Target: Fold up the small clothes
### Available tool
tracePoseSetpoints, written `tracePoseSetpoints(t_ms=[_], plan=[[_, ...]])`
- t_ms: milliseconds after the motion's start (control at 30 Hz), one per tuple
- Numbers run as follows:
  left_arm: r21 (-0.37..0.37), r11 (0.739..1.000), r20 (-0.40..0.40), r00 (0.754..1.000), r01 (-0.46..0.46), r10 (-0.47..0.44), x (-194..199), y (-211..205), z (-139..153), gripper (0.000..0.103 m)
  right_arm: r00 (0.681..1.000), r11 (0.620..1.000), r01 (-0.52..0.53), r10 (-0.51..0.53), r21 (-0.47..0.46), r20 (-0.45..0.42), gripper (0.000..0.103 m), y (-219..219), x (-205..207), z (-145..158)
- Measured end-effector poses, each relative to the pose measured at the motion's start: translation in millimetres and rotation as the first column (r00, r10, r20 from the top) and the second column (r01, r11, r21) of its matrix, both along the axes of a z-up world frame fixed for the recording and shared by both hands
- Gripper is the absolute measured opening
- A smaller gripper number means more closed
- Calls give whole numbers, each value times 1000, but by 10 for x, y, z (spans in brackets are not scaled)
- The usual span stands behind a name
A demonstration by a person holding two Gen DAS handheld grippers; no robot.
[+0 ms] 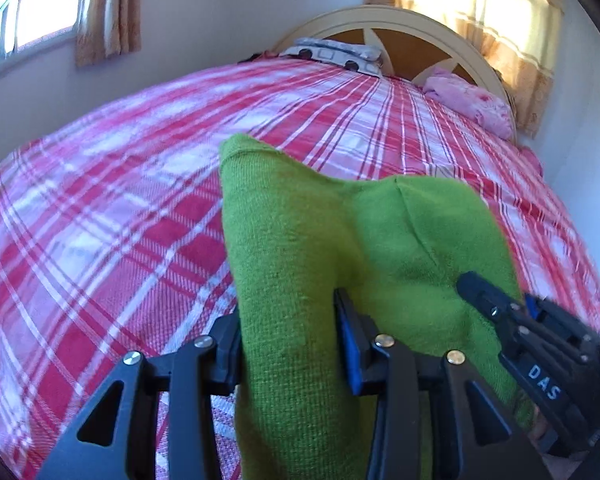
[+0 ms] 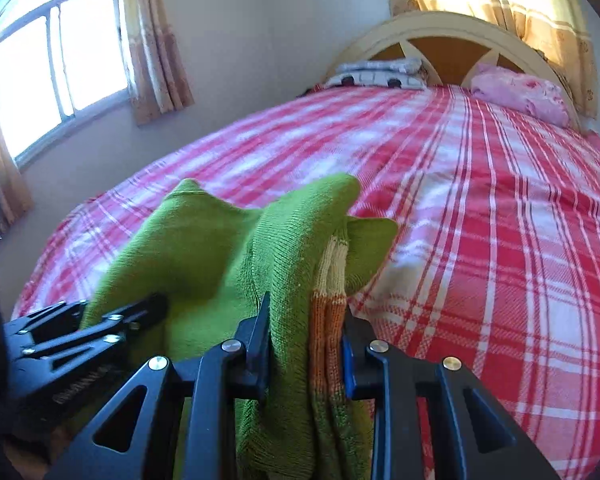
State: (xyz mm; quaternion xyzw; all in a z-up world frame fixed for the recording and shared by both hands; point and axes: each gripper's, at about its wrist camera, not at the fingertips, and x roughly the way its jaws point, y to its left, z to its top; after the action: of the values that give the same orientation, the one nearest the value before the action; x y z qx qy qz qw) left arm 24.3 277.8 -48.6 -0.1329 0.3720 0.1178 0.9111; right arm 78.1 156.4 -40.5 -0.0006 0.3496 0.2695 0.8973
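Our left gripper (image 1: 288,344) is clamped on a thick fold of the green knit sweater (image 1: 300,240); the right gripper (image 2: 306,344) pinches its orange-striped edge just beside it, above the plaid bedspread (image 2: 500,240). We judge the knit soft, light and floppy — best held by edges. "DAS" shows on the right gripper.

- 1 green knit garment (image 1: 300,248), with an orange and cream striped part showing in the right wrist view
- 2 grippers: left gripper (image 1: 292,344), right gripper (image 2: 306,340)
- 1 bed with 1 red and white plaid cover (image 1: 100,220)
- 1 headboard (image 1: 380,20)
- 2 pillows: 1 pink pillow (image 1: 472,102), 1 grey patterned pillow (image 1: 336,54)
- 2 windows: 1 left window (image 2: 56,60), 1 behind the headboard, covered by a lit curtain (image 1: 512,16)
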Motion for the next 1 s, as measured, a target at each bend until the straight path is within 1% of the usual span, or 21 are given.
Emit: tracePoseSetpoints(t_ms=[67,133,200,233,267,300,333,400,433,467,500,533,600,633,700,767,833,933,967,1000], plan=[[-27,1000,-5,1000,-3,3,1,26,-17,45,998,1000,8,-6,24,-55,27,-52,99,-70],[-36,999,-13,1000,-5,5,18,18,-36,50,996,999,13,-10,36,-89,28,-74,156,-110],[-62,998,-16,1000,-15,14,22,69,-83,59,994,1000,12,-10,23,-110,30,-60,196,-142],[-81,996,-20,1000,-25,24,14,97,-90,62,993,1000,12,-10,20,-117,33,-51,202,-148],[-95,995,-26,999,-33,31,20,132,-90,68,991,1000,11,-9,13,-131,36,-40,225,-157],[-108,993,-33,999,-38,35,11,164,-90,70,988,1000,7,-6,6,-155,44,-41,259,-168],[-117,992,-37,999,-37,33,-10,186,-76,70,985,1000,4,-3,10,-175,51,-51,287,-173],[-122,992,-30,999,-23,19,-134,192,-4,70,977,999,5,4,41,-213,56,-144,322,-156],[-120,993,-15,1000,-21,19,-228,197,41,70,976,997,20,-4,71,-220,56,-257,301,-119],[-122,992,17,1000,-20,23,-385,206,100,70,977,994,36,-14,103,-211,56,-365,264,-79],[-128,992,38,999,-18,23,-473,230,127,70,980,989,49,-21,140,-200,59,-481,207,-35],[-139,990,62,998,-15,24,-594,245,151,70,982,982,57,-23,180,-189,66,-608,132,11],[-177,984,94,995,-13,30,-826,277,150,71,985,969,51,-9,240,-172,74,-797,-26,67],[-200,980,99,995,-8,28,-894,282,127,71,987,964,44,-1,261,-161,75,-874,-114,81],[-247,969,100,995,5,20,-983,285,44,71,987,962,26,18,273,-160,76,-932,-240,65],[-287,958,97,995,11,18,-1044,257,-61,71,981,965,4,47,261,-191,76,-915,-319,-10],[-304,953,89,996,18,10,-1058,205,-129,71,976,965,-25,80,262,-203,76,-862,-395,-79],[-324,945,84,996,39,-12,-1073,111,-180,71,973,977,-61,104,205,-205,76,-754,-543,-223],[-330,943,77,997,49,-25,-1060,71,-212,71,977,980,-65,101,187,-188,76,-727,-593,-253],[-315,948,77,997,47,-24,-1055,29,-227,71,982,984,-67,94,166,-163,72,-709,-644,-263]])
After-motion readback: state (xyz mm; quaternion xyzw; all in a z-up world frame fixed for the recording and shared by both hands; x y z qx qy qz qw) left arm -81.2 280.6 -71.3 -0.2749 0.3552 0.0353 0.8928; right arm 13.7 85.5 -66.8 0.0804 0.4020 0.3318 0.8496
